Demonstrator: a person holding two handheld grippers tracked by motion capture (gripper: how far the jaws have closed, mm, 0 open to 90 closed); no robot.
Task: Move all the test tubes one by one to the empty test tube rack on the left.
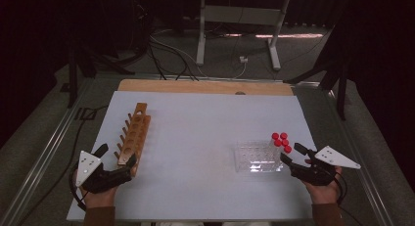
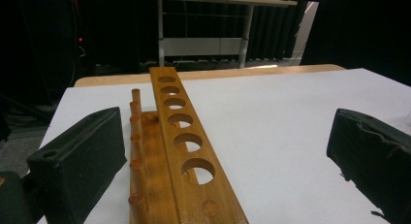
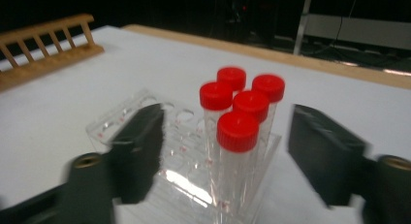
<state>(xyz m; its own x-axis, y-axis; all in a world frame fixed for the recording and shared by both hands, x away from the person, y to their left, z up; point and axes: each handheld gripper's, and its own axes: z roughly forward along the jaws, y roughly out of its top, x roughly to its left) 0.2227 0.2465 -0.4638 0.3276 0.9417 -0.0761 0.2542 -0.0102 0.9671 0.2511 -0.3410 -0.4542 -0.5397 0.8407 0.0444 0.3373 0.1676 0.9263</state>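
Note:
A long wooden rack (image 1: pixel 134 133) with a row of round holes lies at the left of the white table top (image 1: pixel 205 123). My left gripper (image 1: pixel 116 156) stands open at the rack's near end. In the left gripper view the rack (image 2: pixel 186 151) runs away between the wide-apart jaws of the left gripper (image 2: pixel 225 136), nearer the left one, and neither pad touches it. A clear plastic rack (image 1: pixel 257 156) at the right holds several red-capped tubes (image 1: pixel 281 142). My right gripper (image 1: pixel 293 155) is open just beside them. In the right gripper view the tubes (image 3: pixel 237 132) stand between the jaws of the right gripper (image 3: pixel 232 136), untouched.
A wooden board edge (image 1: pixel 205 86) borders the table's far side. Beyond it stand a grey table frame (image 1: pixel 237 20) and cables (image 1: pixel 171 52) on the floor. Metal rails (image 1: pixel 44 152) run along both sides of the table. White surface lies open between the two racks.

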